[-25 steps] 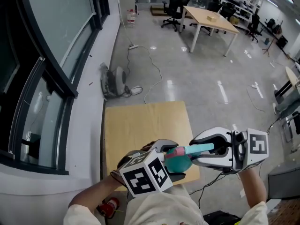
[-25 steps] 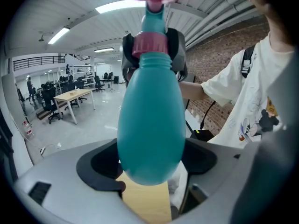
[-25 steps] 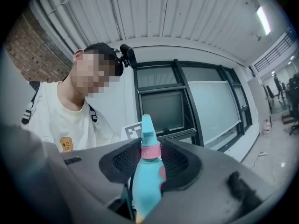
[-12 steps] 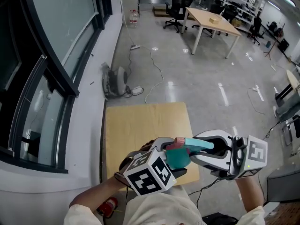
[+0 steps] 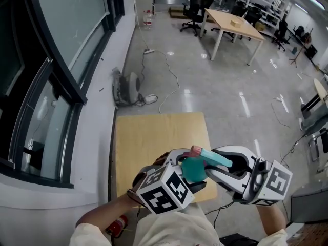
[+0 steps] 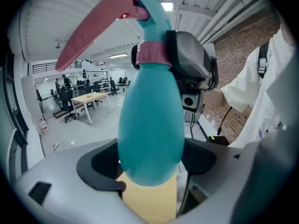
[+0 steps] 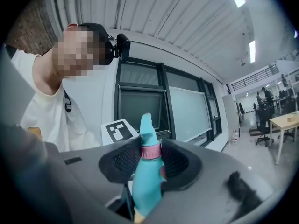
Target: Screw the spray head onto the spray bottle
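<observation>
two grippers meet over the near edge of the table [image 5: 154, 137], and the bottle [image 6: 149, 120] hangs between them in the air, clear of the wood. the left gripper [image 5: 187, 172] has its jaws spread wide and clamped on the round teal belly of the bottle, pads pressing either side. the right gripper [image 5: 225, 164] comes in from the other side with its jaws closed to about half width on the head [image 5: 214, 158], gripping the teal nozzle part. the pink collar [image 6: 152, 52] sits down on the bottle's neck with no gap that i can see, and the pink trigger [image 6: 93, 31] sticks out to one side. so this looks like the screwing step itself, with head and bottle already mated; whether the thread is run fully home i cannot tell. next, i judge, the right gripper must roll the head about the bottle's long axis while the left keeps the body from turning with it. both must stay in line so the collar does not cross-thread. one roll of the wrist is probably too short, so letting go, rolling back and gripping again may be needed.
</observation>
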The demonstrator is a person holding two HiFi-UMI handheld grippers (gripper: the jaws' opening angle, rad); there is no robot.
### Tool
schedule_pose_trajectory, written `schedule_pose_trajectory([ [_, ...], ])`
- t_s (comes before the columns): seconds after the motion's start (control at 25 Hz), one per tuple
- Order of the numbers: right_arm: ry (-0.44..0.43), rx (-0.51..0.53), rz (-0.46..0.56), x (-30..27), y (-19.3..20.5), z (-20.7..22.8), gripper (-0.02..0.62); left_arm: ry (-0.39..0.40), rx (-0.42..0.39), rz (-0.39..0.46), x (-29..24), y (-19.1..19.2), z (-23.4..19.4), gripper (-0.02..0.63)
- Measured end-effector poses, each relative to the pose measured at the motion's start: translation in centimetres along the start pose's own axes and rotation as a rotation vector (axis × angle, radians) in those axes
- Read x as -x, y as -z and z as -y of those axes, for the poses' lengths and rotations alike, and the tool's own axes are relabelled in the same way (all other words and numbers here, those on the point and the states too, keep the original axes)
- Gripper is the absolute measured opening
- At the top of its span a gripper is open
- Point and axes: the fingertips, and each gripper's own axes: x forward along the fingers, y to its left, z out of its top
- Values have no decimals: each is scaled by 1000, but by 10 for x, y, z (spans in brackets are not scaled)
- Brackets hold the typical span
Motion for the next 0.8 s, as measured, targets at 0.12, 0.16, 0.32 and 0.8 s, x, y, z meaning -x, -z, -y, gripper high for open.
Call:
schedule_pose_trajectory([
  [0.12, -7, -6, -24, -1, 5, -1, 137, -15, -13, -11, 0, 6, -2, 403],
  [0.16, -13, -4, -36, 0, 6, -1, 157, -23, -16, -14, 1, 7, -4, 403],
  [0.32, -51, 27, -132, 3, 7, -2, 204, -54, -26, -27, 6, 11, -14, 403],
  [0.8, -228, 525, -617, 20, -23, 4, 204, 134, -148, -48, 13, 39, -10, 403],
])
